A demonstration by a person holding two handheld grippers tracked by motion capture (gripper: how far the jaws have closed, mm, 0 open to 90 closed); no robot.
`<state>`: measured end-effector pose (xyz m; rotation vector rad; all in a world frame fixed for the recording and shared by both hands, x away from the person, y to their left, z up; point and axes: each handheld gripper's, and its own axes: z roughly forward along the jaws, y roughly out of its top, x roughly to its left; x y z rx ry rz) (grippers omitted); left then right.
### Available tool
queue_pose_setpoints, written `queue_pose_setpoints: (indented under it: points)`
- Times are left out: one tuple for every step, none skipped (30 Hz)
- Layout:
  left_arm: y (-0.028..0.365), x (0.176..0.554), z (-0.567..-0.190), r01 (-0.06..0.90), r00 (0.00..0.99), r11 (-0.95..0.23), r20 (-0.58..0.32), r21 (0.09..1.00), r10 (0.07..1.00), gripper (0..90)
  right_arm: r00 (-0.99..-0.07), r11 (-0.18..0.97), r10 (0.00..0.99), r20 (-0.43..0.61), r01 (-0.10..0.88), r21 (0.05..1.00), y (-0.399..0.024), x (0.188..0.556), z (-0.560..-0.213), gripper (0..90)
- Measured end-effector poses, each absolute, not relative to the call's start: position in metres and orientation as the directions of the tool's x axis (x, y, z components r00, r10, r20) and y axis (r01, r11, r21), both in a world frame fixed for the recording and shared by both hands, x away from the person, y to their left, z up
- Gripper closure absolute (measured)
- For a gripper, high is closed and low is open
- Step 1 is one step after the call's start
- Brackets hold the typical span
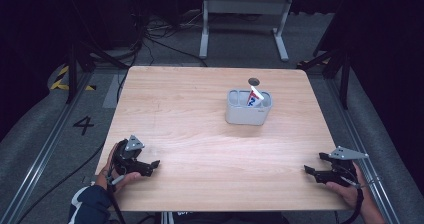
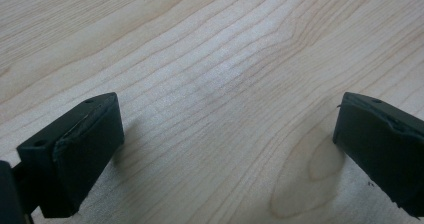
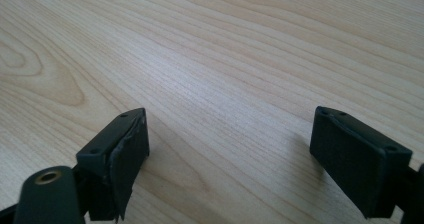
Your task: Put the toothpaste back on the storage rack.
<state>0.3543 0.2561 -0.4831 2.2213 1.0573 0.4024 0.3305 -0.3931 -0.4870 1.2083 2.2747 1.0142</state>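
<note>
My left gripper (image 1: pixel 152 165) rests near the table's front left corner, held in a hand, its jaws wide apart. In the left gripper view the gripper (image 2: pixel 227 149) has bare wood between its black pads. My right gripper (image 1: pixel 314 164) lies near the front right corner, also open. Along its own jaws in the right gripper view the gripper (image 3: pixel 227 154) holds nothing. A grey two-compartment holder (image 1: pixel 248 109) stands on the far right part of the table. A white tube with red and blue print (image 1: pixel 254 96) leans upright in it.
The light wooden table (image 1: pixel 200 134) has a small dark round hole (image 1: pixel 254 80) behind the holder. Metal rails run along the floor on both sides. A white table frame (image 1: pixel 245 14) stands beyond the far edge, with cables on the floor.
</note>
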Motion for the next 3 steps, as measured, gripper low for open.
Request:
queue_pose_setpoints:
  points:
    - [0.2561,0.3543,-0.4831,0.582,0.63,-0.474,0.002,0.661,0.777,0.2,-0.563,0.372,0.827,0.01,0.559,0.741,-0.3931,0.3305,-0.487,16.5]
    - [0.2561,0.3543,-0.4831,0.582,0.629,-0.474,0.003,0.661,0.777,0.2,-0.563,0.372,0.827,0.01,0.559,0.741,-0.3931,0.3305,-0.487,16.5]
    - [0.2551,0.3532,-0.4832,0.596,0.619,-0.46,-0.012,0.658,0.785,0.2,-0.563,0.371,0.827,0.01,0.559,0.741,-0.3931,0.3305,-0.487,16.5]
